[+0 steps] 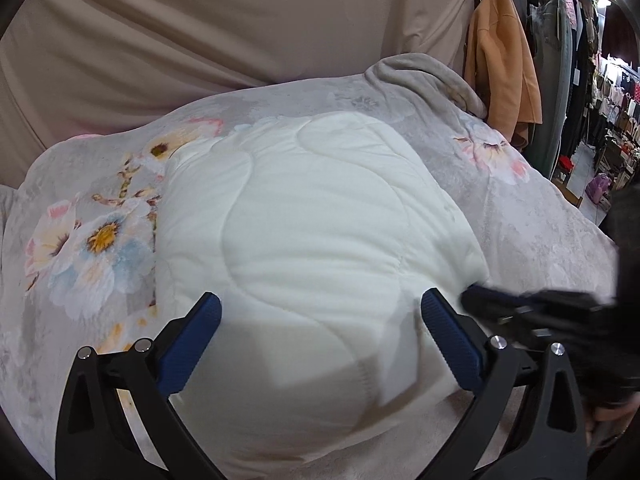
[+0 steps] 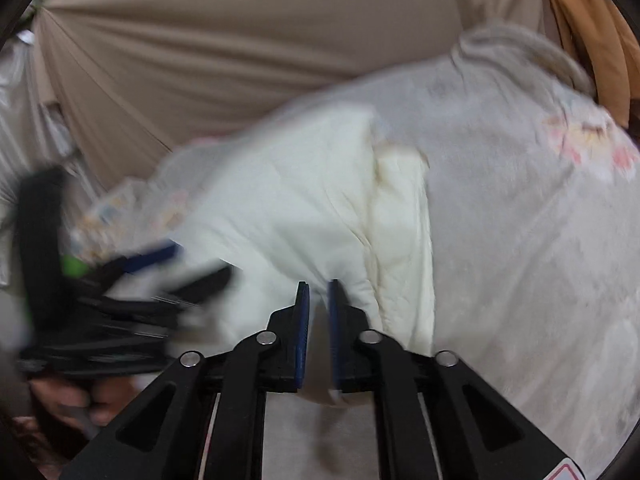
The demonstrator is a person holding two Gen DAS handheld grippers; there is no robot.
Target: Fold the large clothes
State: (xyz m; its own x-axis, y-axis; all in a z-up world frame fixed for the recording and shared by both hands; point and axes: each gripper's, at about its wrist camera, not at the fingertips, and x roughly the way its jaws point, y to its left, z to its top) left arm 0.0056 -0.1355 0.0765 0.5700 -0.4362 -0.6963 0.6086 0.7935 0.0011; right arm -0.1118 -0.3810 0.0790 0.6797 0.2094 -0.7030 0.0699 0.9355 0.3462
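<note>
A white quilted garment (image 1: 312, 232) lies folded on a grey floral blanket (image 1: 92, 240). My left gripper (image 1: 320, 312) is open, its blue-padded fingers (image 1: 192, 344) spread over the garment's near edge. My right gripper shows blurred at the right of the left wrist view (image 1: 520, 312). In the right wrist view the garment (image 2: 304, 208) is blurred, and my right gripper (image 2: 319, 292) is shut on its near edge, with white cloth between the pads. The left gripper (image 2: 132, 272) appears blurred at the left, open.
A beige curtain (image 1: 240, 32) hangs behind the blanket. An orange coat (image 1: 504, 64) and racks of clothes (image 1: 608, 92) stand at the right. A rumpled grey blanket fold (image 1: 432, 76) lies at the far right corner.
</note>
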